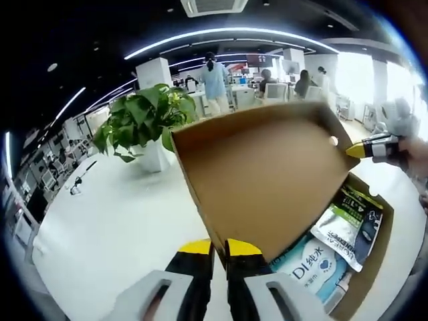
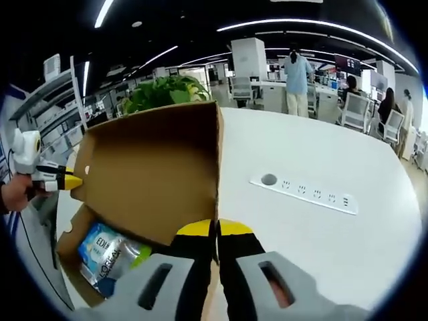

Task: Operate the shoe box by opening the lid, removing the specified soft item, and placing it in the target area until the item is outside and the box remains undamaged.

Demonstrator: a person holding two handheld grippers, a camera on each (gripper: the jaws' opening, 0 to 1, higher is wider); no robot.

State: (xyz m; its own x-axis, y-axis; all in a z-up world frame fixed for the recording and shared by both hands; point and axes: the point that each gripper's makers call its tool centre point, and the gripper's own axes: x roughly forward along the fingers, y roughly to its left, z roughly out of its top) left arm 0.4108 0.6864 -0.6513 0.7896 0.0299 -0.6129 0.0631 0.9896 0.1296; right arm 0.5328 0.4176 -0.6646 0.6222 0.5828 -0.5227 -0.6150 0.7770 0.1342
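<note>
Both the left gripper and right gripper are clamping the raised lid at frame centre; next, freeing one gripper to reach the soft packs at lower right.

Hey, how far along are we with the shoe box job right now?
Done: the lid is raised, so the shoe box is open. In hand: the left gripper and right gripper each pinch a lid edge, holding it up. Left: the soft packs lie inside the box, so none has been lifted out and placed on the white table. No damage to the box is visible.
</note>
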